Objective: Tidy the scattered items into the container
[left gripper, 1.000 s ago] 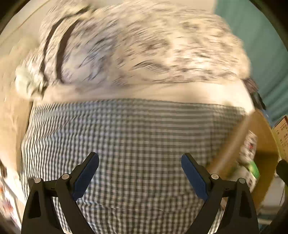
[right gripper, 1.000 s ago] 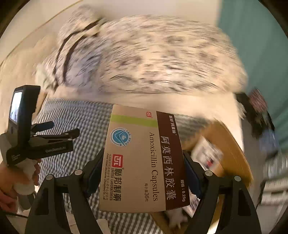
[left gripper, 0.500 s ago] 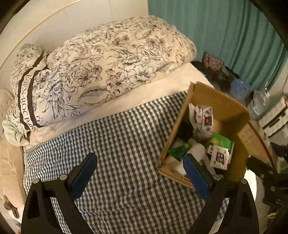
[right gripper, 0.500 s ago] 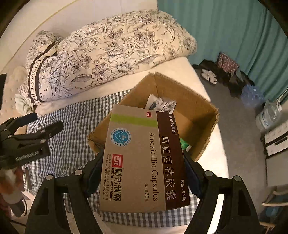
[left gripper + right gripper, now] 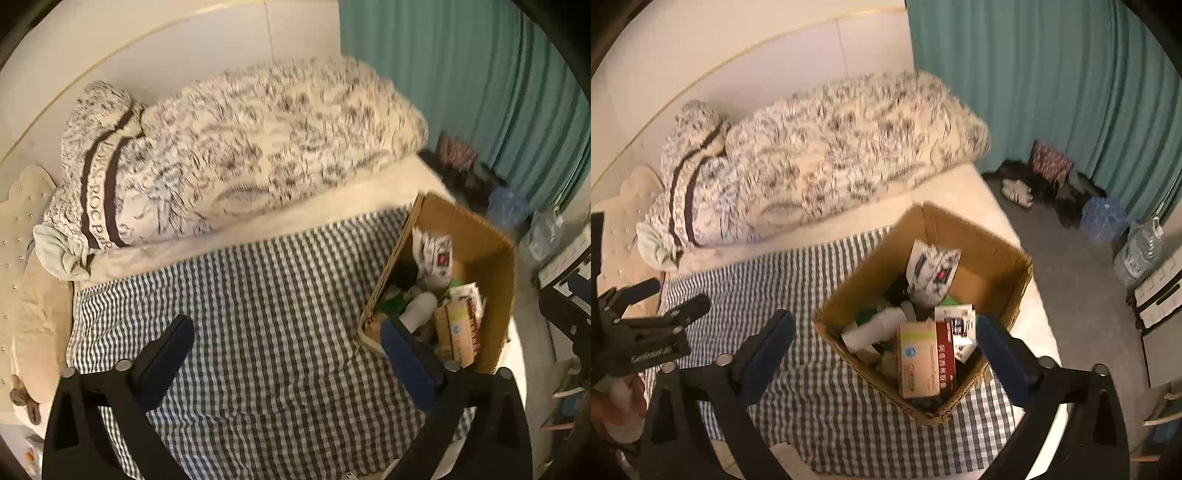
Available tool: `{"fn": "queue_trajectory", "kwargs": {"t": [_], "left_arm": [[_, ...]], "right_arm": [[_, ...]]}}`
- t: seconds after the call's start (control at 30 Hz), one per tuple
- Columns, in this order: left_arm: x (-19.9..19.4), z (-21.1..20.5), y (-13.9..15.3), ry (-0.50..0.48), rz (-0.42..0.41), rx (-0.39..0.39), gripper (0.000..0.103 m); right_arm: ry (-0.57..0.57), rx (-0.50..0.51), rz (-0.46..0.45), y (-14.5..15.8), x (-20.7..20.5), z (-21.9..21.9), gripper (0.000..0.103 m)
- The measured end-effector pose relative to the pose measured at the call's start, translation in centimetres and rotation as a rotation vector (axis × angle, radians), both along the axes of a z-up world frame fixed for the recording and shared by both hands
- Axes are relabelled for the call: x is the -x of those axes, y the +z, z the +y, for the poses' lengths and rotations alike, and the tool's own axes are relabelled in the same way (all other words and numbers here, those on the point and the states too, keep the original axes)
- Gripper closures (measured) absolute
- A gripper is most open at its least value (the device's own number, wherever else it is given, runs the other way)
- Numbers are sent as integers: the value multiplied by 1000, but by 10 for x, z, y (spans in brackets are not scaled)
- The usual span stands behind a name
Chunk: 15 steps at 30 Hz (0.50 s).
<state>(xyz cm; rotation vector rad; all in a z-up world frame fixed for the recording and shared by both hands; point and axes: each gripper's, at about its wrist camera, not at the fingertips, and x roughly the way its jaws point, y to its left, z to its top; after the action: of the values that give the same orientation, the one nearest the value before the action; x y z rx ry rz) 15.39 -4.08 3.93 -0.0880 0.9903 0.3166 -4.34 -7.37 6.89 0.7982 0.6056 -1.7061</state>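
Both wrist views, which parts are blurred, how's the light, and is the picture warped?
Left wrist view: the floral duvet is smeared by motion, the checked cloth stays fairly crisp, and the light is warm and dim. Right wrist view: the duvet is again streaked, the medicine box in the cardboard box has unreadable print, and the fisheye lens bends the wall edge and darkens the corners.

Matt brown cardboard box (image 5: 993, 236); soft woven gingham cloth (image 5: 827, 398); printed paperboard medicine carton (image 5: 923, 358); pleated fabric curtain (image 5: 1052, 74).
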Motion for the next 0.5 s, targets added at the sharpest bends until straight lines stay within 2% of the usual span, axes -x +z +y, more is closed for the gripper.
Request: {"fn": "queue_trajectory", "kwargs": {"t": [0.07,0.2,0.27,0.4,0.5], "left_arm": [[7,6,7,-2,-27,-3,0],[17,14,5,-4,-52,29,0],[21,16,1,-14,-44,45,0],[25,15,-3,-27,-24,-4,0],[26,17,-6,-30,-12,16,0]], "right_arm": [[-28,39,-19,2,-7,4,0],[-82,39,-44,-11,-14,9,0],[-86,23,-48,-18,-17,13,0],[-66,-13,-26,-25,-25,16,0],[-59,-1,-20,-23,-28,20,0]]}}
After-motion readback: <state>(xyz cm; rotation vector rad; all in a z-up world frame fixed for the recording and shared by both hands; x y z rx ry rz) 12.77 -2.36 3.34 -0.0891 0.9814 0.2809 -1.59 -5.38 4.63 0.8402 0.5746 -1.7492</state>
